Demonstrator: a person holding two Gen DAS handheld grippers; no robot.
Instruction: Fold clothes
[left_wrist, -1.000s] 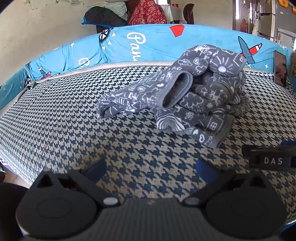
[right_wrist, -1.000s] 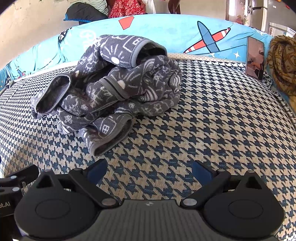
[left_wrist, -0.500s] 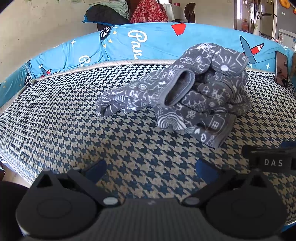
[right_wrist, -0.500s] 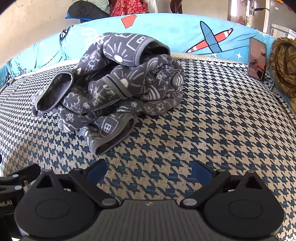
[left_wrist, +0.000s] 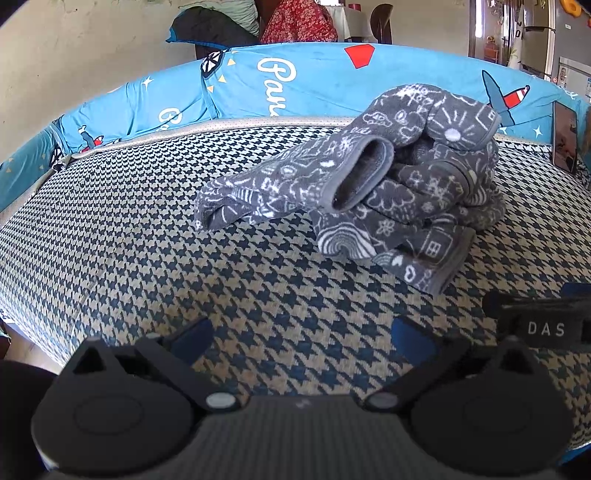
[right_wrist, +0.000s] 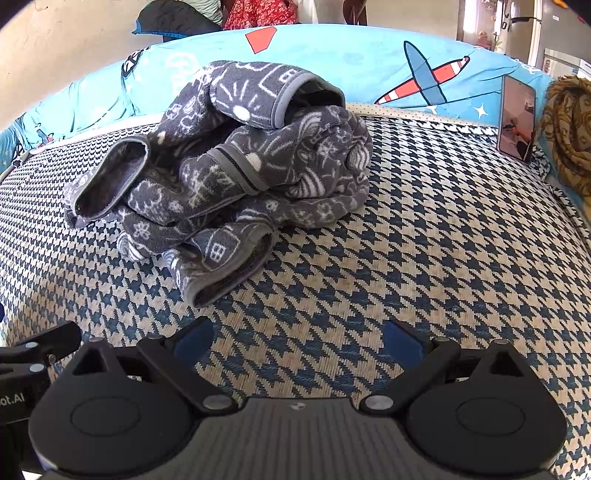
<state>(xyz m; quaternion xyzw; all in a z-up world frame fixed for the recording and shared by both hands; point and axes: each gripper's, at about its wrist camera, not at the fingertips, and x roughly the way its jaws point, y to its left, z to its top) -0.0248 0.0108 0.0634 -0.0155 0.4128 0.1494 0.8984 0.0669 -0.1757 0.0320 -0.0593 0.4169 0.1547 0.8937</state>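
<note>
1. Grey fleece garment (left_wrist: 373, 177), printed with white doodles, lies crumpled in a heap on a houndstooth mat (left_wrist: 147, 229), toward the mat's far edge and right of centre in the left wrist view. A sleeve opening (left_wrist: 360, 175) gapes toward the camera and a hemmed corner (left_wrist: 436, 266) sticks out on the near side. The left gripper (left_wrist: 299, 332) hovers over bare mat short of the heap, its blue fingers spread wide and holding nothing. Part of the right gripper (left_wrist: 543, 325) shows at the right edge.

2. In the right wrist view, the same garment (right_wrist: 236, 158) sits left of centre near the mat's far edge. It looks soft, light and floppy, likely to sag when lifted; the piped hems and the near cuff (right_wrist: 218, 269) seem the best places to pinch. The right gripper (right_wrist: 297, 336) is wide open and empty.

3. Open mat lies ahead and to the right for spreading the garment. A blue airplane-print bolster (right_wrist: 406, 62) lines the far edge, and a phone (right_wrist: 517, 118) leans at the far right corner.
</note>
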